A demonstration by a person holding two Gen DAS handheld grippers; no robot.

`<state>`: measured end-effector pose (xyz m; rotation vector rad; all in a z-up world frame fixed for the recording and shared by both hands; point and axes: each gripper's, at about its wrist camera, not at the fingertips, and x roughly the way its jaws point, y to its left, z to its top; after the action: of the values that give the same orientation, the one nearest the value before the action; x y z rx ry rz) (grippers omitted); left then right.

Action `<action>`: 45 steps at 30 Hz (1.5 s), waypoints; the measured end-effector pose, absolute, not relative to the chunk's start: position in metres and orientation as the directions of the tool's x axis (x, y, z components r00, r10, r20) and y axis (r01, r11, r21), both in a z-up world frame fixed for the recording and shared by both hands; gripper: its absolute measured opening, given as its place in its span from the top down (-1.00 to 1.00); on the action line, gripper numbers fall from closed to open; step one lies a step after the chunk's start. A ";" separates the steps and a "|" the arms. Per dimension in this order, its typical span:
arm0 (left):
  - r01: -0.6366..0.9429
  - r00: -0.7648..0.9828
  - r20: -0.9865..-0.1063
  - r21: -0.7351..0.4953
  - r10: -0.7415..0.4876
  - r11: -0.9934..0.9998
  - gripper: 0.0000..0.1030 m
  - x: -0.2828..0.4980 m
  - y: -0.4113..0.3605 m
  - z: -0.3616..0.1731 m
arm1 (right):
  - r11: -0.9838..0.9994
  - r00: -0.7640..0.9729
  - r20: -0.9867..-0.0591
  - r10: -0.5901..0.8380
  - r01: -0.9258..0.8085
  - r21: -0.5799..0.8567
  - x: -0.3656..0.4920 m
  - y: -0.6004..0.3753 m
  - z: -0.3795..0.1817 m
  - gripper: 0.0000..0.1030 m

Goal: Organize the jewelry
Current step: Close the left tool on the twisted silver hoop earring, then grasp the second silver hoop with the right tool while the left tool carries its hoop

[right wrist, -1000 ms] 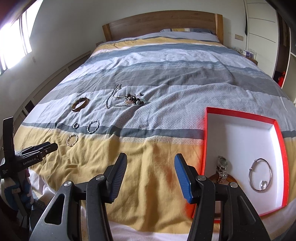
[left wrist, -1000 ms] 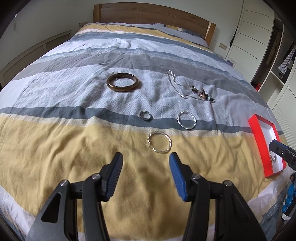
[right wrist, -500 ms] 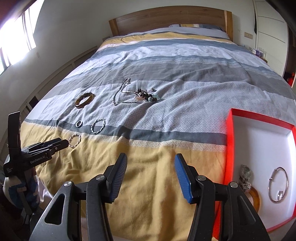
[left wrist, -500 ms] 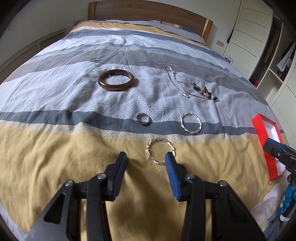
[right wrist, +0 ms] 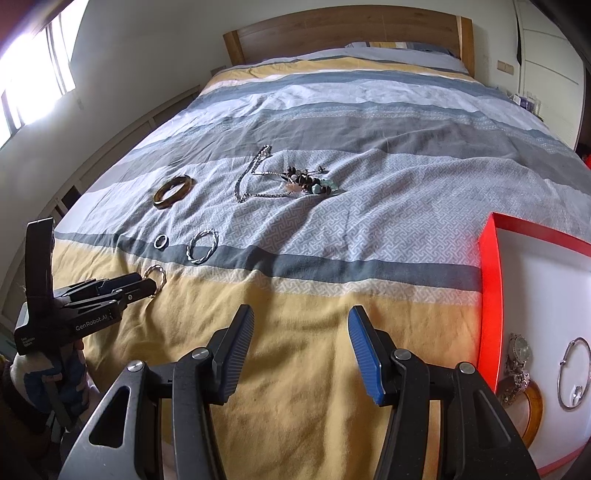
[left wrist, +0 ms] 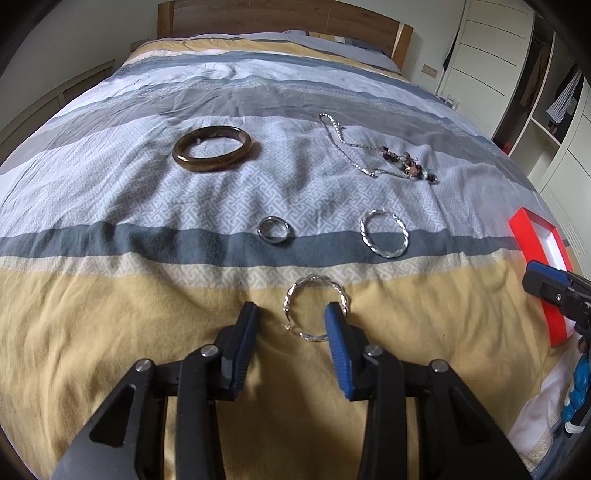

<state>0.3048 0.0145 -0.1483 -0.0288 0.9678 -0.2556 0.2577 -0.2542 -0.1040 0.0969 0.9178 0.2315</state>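
Observation:
Jewelry lies on a striped bedspread. My left gripper (left wrist: 291,314) is open and low over a twisted silver bangle (left wrist: 314,291); its right finger covers the bangle's right edge. Beyond lie a small silver ring (left wrist: 274,229), a second twisted bangle (left wrist: 384,232), a brown bangle (left wrist: 212,148) and a beaded chain necklace (left wrist: 373,155). My right gripper (right wrist: 301,325) is open and empty over the yellow stripe, left of the red box (right wrist: 489,280). The box holds a watch (right wrist: 517,360), an amber bangle (right wrist: 532,410) and a thin silver bangle (right wrist: 574,373).
The bed's wooden headboard (right wrist: 343,29) is at the far end. White wardrobes (left wrist: 491,48) stand to the right of the bed. The bed's near edge is just below both grippers. The left gripper also shows in the right wrist view (right wrist: 144,286).
My left gripper has moved forward and down to the nearest twisted bangle and its fingers have narrowed. My right gripper has shifted left, away from the red box.

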 end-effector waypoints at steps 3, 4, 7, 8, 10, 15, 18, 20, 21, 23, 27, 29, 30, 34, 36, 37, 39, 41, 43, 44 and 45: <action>0.207 0.534 -0.814 -0.133 -0.226 0.969 0.41 0.307 0.015 -0.152 | 0.971 0.584 -0.775 0.240 -0.159 0.181 0.263 -0.253 -0.106 -0.03; 0.209 0.534 -0.815 -0.129 -0.224 0.969 0.45 0.308 0.014 -0.153 | 0.971 0.584 -0.776 0.240 -0.159 0.181 0.264 -0.253 -0.107 -0.03; 0.209 0.540 -0.814 -0.116 -0.214 0.971 0.63 0.310 0.014 -0.155 | 0.970 0.580 -0.778 0.242 -0.161 0.181 0.270 -0.251 -0.111 -0.03; 0.205 0.544 -0.813 -0.114 -0.210 0.972 0.71 0.311 0.015 -0.156 | 0.970 0.579 -0.778 0.242 -0.162 0.181 0.272 -0.250 -0.111 -0.03; 0.194 0.551 -0.809 -0.115 -0.205 0.974 0.81 0.313 0.018 -0.157 | 0.970 0.579 -0.778 0.243 -0.166 0.180 0.279 -0.248 -0.113 -0.03; 0.156 0.579 -0.794 -0.116 -0.186 0.981 0.85 0.316 0.023 -0.157 | 0.967 0.575 -0.778 0.254 -0.175 0.186 0.291 -0.244 -0.115 -0.03; 0.138 0.592 -0.785 -0.126 -0.184 0.982 0.86 0.317 0.027 -0.156 | 0.962 0.571 -0.775 0.269 -0.190 0.194 0.297 -0.238 -0.116 -0.03; 0.123 0.601 -0.779 -0.133 -0.181 0.983 0.91 0.316 0.031 -0.155 | 0.958 0.568 -0.773 0.283 -0.203 0.202 0.299 -0.231 -0.117 -0.03; 0.117 0.603 -0.776 -0.140 -0.183 0.983 0.91 0.316 0.032 -0.155 | 0.955 0.565 -0.771 0.294 -0.214 0.208 0.301 -0.226 -0.117 -0.03; 0.107 0.609 -0.772 -0.149 -0.183 0.983 0.91 0.316 0.036 -0.153 | 0.948 0.560 -0.767 0.314 -0.236 0.216 0.305 -0.217 -0.117 -0.03; 0.095 0.617 -0.765 -0.159 -0.183 0.983 0.92 0.315 0.039 -0.153 | 0.928 0.544 -0.759 0.359 -0.293 0.230 0.313 -0.193 -0.117 -0.03; 0.085 0.622 -0.761 -0.168 -0.184 0.982 0.92 0.314 0.042 -0.152 | 0.917 0.530 -0.758 0.379 -0.325 0.231 0.318 -0.178 -0.118 -0.03; 0.082 0.624 -0.759 -0.174 -0.187 0.981 0.92 0.314 0.043 -0.152 | 0.914 0.526 -0.759 0.383 -0.336 0.228 0.319 -0.173 -0.119 -0.03; 0.080 0.627 -0.755 -0.184 -0.193 0.980 0.93 0.313 0.045 -0.151 | 0.907 0.508 -0.768 0.390 -0.357 0.224 0.330 -0.154 -0.130 -0.03; 0.079 0.628 -0.753 -0.191 -0.198 0.978 0.93 0.313 0.046 -0.150 | 0.909 0.508 -0.773 0.380 -0.360 0.211 0.334 -0.147 -0.134 -0.03; 0.078 0.628 -0.751 -0.198 -0.202 0.977 0.93 0.313 0.047 -0.150 | 0.908 0.506 -0.773 0.382 -0.361 0.212 0.336 -0.145 -0.136 -0.04; 0.076 0.629 -0.749 -0.207 -0.208 0.975 0.93 0.312 0.048 -0.150 | 0.908 0.503 -0.776 0.382 -0.362 0.212 0.340 -0.141 -0.138 -0.05; 0.073 0.631 -0.746 -0.214 -0.212 0.974 0.94 0.311 0.049 -0.148 | 0.908 0.501 -0.779 0.377 -0.368 0.203 0.344 -0.136 -0.140 -0.08; 0.071 0.634 -0.744 -0.218 -0.212 0.973 0.94 0.310 0.050 -0.146 | 0.911 0.501 -0.788 0.359 -0.372 0.178 0.345 -0.132 -0.143 -0.02; 0.070 0.635 -0.743 -0.217 -0.211 0.974 0.94 0.309 0.050 -0.145 | 0.913 0.501 -0.793 0.346 -0.374 0.163 0.346 -0.130 -0.145 0.06; 0.069 0.635 -0.743 -0.217 -0.210 0.974 0.94 0.308 0.050 -0.144 | 0.914 0.501 -0.796 0.340 -0.377 0.153 0.346 -0.128 -0.146 0.21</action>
<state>0.3083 0.0504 -0.1444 -0.1739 0.8690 -0.1607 0.3459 -0.1281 -0.1461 -0.0424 0.9524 0.4333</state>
